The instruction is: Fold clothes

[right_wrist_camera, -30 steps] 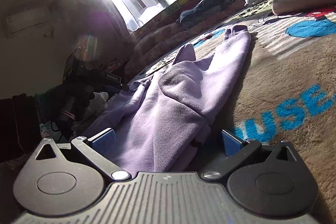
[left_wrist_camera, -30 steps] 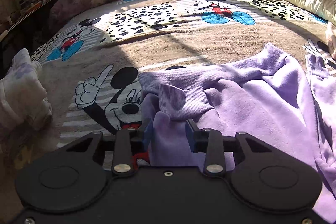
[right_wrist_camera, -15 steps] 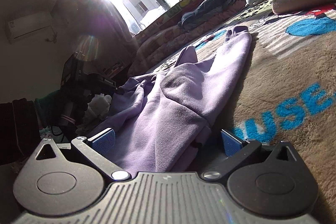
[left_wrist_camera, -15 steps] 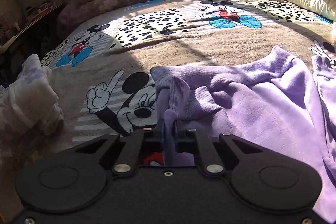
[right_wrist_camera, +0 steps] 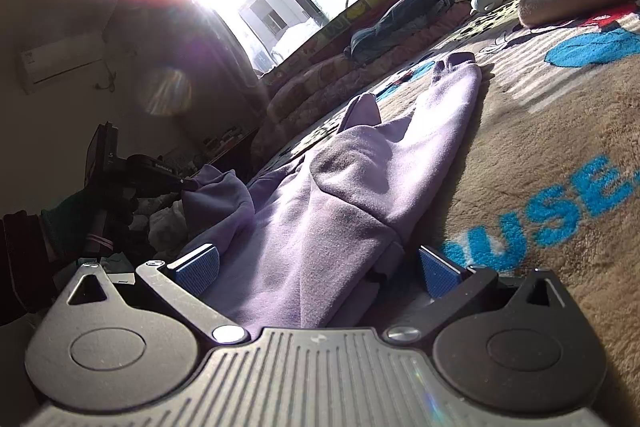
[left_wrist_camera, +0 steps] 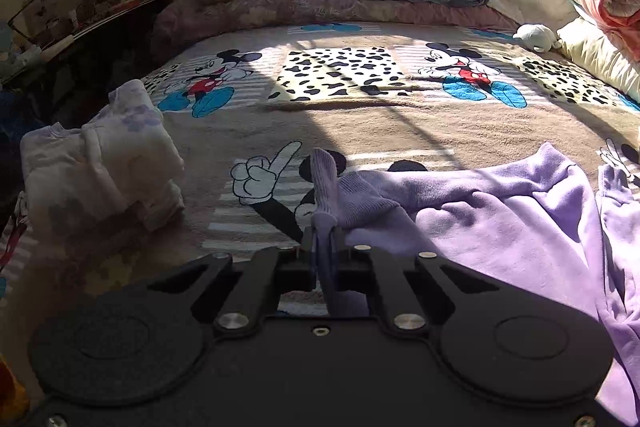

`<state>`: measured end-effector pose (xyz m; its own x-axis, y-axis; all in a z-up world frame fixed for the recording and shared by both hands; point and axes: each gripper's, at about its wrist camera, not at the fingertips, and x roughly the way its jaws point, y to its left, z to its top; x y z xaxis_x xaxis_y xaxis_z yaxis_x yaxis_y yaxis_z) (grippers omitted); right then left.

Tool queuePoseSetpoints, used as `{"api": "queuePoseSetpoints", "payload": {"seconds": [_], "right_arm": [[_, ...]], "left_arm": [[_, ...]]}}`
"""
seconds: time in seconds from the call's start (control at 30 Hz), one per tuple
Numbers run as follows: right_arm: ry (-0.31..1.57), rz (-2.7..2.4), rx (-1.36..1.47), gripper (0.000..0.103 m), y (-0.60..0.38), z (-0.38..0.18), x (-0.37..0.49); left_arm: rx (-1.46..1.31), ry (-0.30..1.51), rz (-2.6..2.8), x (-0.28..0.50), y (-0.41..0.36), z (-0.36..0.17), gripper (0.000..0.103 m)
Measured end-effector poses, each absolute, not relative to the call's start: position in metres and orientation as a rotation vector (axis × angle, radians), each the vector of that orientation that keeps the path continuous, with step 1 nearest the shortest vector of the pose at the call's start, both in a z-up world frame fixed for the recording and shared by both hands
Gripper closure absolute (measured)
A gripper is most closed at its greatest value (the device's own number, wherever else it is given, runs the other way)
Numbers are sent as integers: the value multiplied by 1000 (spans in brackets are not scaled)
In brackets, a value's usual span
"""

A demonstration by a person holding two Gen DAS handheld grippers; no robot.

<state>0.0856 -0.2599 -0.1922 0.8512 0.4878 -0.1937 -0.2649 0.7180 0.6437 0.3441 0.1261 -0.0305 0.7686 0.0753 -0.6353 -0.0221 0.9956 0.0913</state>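
Lilac garment [left_wrist_camera: 500,227] on cartoon-print blanket [left_wrist_camera: 360,123]

A lilac fleece garment [left_wrist_camera: 520,227] lies spread and rumpled across the bed, its ribbed cuff [left_wrist_camera: 326,183] lifted upright at one end (the rest flat), one long sleeve [right_wrist_camera: 448,107] stretching toward the window.

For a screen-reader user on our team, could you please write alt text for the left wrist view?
The black left gripper is shut on a ribbed cuff of the lilac fleece garment, which lies rumpled on a tan cartoon-mouse blanket. A bundled white floral garment sits to the left; pillows and folded bedding line the sunlit window beyond.
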Motion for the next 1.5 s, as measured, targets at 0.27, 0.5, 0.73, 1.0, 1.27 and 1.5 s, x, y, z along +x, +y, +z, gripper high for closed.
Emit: {"api": "queuePoseSetpoints", "payload": {"seconds": [0.27,0.5,0.73,1.0,1.27,1.5], "right_arm": [[360,431,652,0,-260,-193,85],[355,435,656,0,-261,-194,85],[352,436,658,0,-262,-194,85],[351,437,660,0,-262,-194,85],[349,440,659,0,-263,-194,85],[349,440,658,0,-263,-194,84]], "left_arm": [[50,644,139,312,183,-10,98],[24,643,215,282,229,-14,98],[82,673,321,255,252,-31,98],[197,708,399,222,267,-50,98],[182,734,425,209,284,-69,98],[248,736,449,216,285,-89,98]]}}
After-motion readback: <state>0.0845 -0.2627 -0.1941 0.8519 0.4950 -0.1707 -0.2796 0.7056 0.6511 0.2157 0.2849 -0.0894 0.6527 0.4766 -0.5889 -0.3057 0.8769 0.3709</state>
